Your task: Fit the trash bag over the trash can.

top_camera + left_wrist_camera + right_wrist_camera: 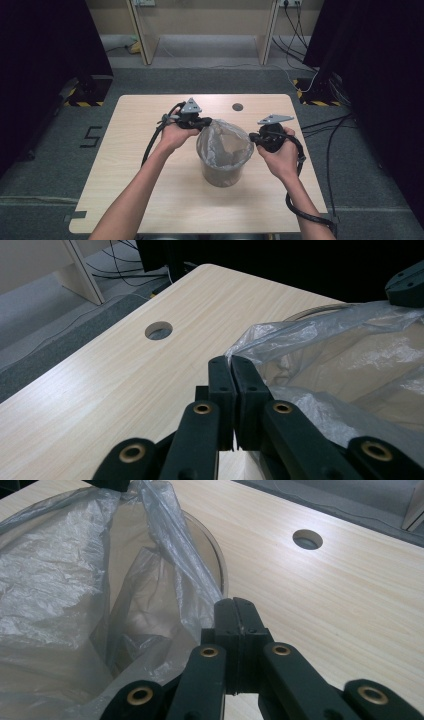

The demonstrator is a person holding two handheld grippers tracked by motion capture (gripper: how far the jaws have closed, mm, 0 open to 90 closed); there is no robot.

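A clear plastic bag (224,141) sits inside a round grey bin (222,175) at the middle of the table. My left gripper (203,123) holds the bag's far left edge and my right gripper (254,139) holds its right edge, stretching the mouth wide over the bin. In the left gripper view the jaws (231,360) are shut on a pinch of the bag (325,355). The right gripper view shows that gripper (235,601) shut on the film (60,580) just outside the bin's rim (218,560). The bin's inside is veiled by the crinkled plastic.
The light wooden table (140,165) has a round cable hole (237,106) near its far edge, behind the bin. Cables trail from both grippers off the table. Dark curtains stand on both sides, and grey floor with wooden desk legs (142,35) lies beyond.
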